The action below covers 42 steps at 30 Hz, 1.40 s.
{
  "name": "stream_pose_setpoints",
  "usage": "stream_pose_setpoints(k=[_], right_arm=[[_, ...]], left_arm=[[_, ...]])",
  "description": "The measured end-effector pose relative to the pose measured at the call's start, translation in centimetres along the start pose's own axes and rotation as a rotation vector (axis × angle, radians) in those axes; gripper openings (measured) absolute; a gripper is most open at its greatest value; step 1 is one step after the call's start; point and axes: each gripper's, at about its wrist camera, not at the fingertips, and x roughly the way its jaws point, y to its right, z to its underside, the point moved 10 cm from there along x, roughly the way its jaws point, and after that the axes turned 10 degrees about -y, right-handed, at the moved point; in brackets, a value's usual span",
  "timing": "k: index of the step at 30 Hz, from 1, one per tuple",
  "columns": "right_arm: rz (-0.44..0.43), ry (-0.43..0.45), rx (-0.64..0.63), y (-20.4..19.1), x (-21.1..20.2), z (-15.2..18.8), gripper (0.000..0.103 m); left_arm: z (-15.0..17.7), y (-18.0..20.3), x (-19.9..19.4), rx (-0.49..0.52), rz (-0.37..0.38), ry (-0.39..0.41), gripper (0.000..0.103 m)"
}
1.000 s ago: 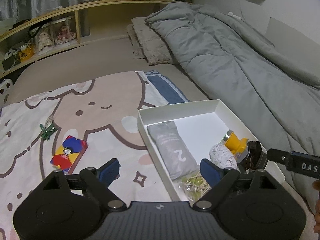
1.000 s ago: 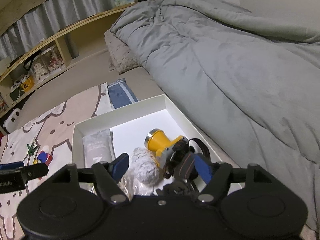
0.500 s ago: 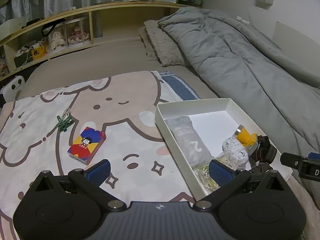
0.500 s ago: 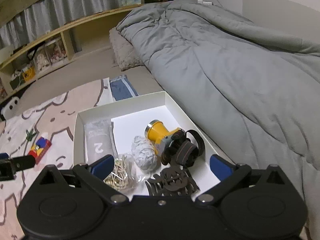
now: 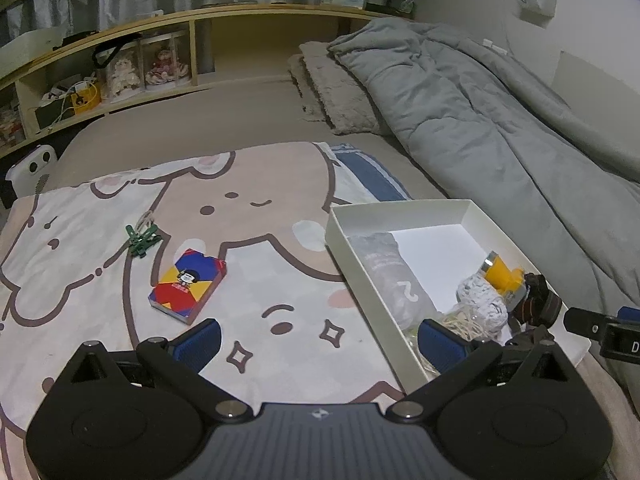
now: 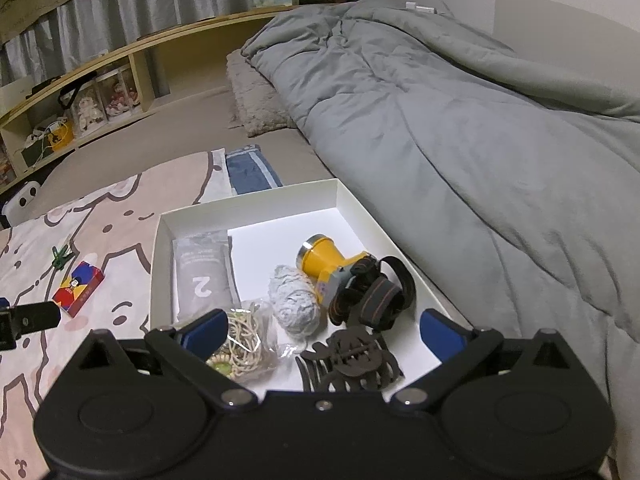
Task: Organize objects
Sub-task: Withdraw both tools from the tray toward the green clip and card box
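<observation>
A white box (image 6: 352, 204) lies on the bed and holds a grey pouch (image 6: 204, 276), a yellow headlamp (image 6: 324, 260) with a dark strap, a white crumpled ball (image 6: 294, 300), a bag of beads (image 6: 244, 344) and a dark hair claw (image 6: 352, 360). My right gripper (image 6: 324, 332) is open and empty just above the box's near end. My left gripper (image 5: 320, 340) is open and empty above the blanket, left of the box (image 5: 340, 240). A colourful card box (image 5: 187, 286) and a green clip (image 5: 142, 238) lie on the blanket.
A grey duvet (image 6: 460, 128) covers the bed to the right of the box. A wooden shelf (image 5: 120, 76) with dolls and clutter runs along the back. A folded blue cloth (image 6: 250, 170) lies beyond the box. A fluffy pillow (image 5: 340, 96) sits at the head.
My right gripper opened, released the dark hair claw into the box and drew back. My left gripper drew back and left, bringing the card box and clip nearer centre.
</observation>
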Motion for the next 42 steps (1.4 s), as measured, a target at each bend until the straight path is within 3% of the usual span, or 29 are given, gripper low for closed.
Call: stream_pose_setpoints(k=[10, 22, 28, 36, 42], right_arm=[[-0.082, 0.034, -0.056, -4.3, 0.7, -1.4, 0.103], [-0.208, 0.074, -0.15, -12.0, 2.6, -4.0, 0.103], [-0.258, 0.069, -0.225, -16.8, 4.7, -4.8, 0.103], [-0.314, 0.044, -0.301, -22.9, 8.6, -4.9, 0.103], [-0.377, 0.035, -0.375, -27.3, 11.4, -4.3, 0.103]], left_arm=[[-1.2, -4.5, -0.5, -0.058, -0.049, 0.032, 0.103], [-3.5, -13.9, -1.0, -0.135, -0.12, 0.102, 0.103], [-4.4, -18.1, 0.6, -0.12, -0.139, 0.113, 0.102], [-5.5, -21.9, 5.1, -0.104, -0.111, 0.113, 0.085], [-5.8, -23.1, 9.7, -0.078, -0.067, 0.069, 0.073]])
